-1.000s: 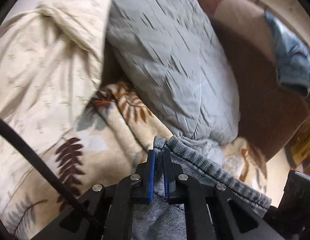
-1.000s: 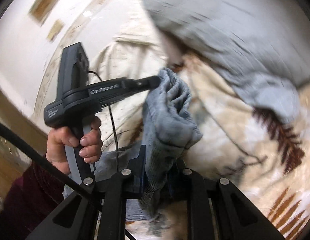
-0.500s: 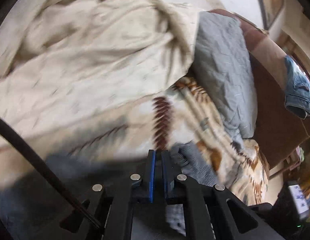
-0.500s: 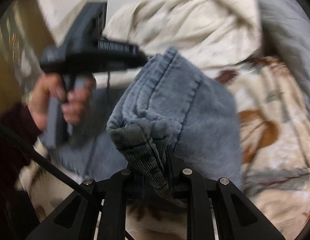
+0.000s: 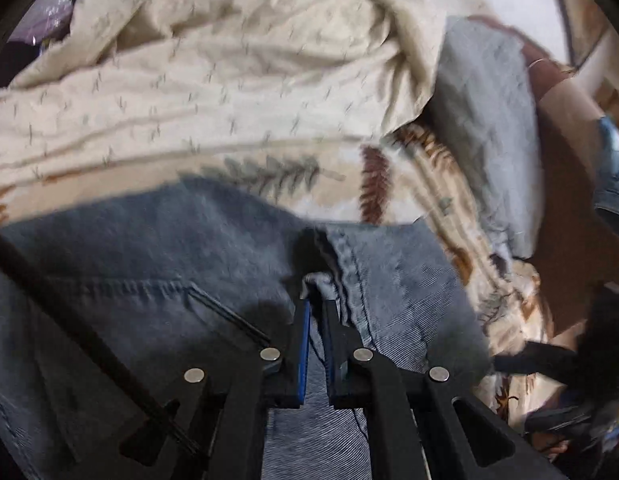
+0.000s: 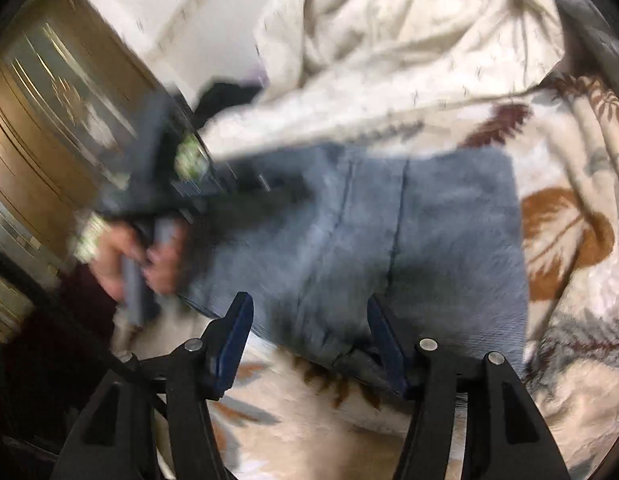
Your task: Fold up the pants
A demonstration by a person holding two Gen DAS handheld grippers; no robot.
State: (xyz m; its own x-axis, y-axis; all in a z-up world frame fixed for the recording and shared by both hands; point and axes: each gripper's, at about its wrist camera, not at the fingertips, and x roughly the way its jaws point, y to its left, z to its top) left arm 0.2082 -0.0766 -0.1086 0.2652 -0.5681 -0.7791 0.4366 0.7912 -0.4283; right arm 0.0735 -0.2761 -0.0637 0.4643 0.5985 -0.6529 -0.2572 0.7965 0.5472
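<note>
The blue denim pants (image 5: 157, 280) lie folded on the leaf-print blanket (image 5: 349, 184). My left gripper (image 5: 315, 308) is shut on a bunched edge of the pants near a seam. In the right wrist view the pants (image 6: 429, 240) lie flat as a folded rectangle. My right gripper (image 6: 309, 312) is open just above their near edge, holding nothing. The left gripper (image 6: 237, 200) shows there, blurred, held by a hand over the pants' left side.
A cream quilt (image 5: 213, 72) is heaped behind the pants. A grey pillow (image 5: 485, 120) lies at the right by a brown headboard (image 5: 569, 200) with other jeans (image 5: 613, 176) on it. A wooden cabinet (image 6: 41, 140) stands at the left.
Both grippers carried the pants edge over and down onto the blanket, making a fold. My right gripper let go of the pants and opened. The left stayed shut on the pants.
</note>
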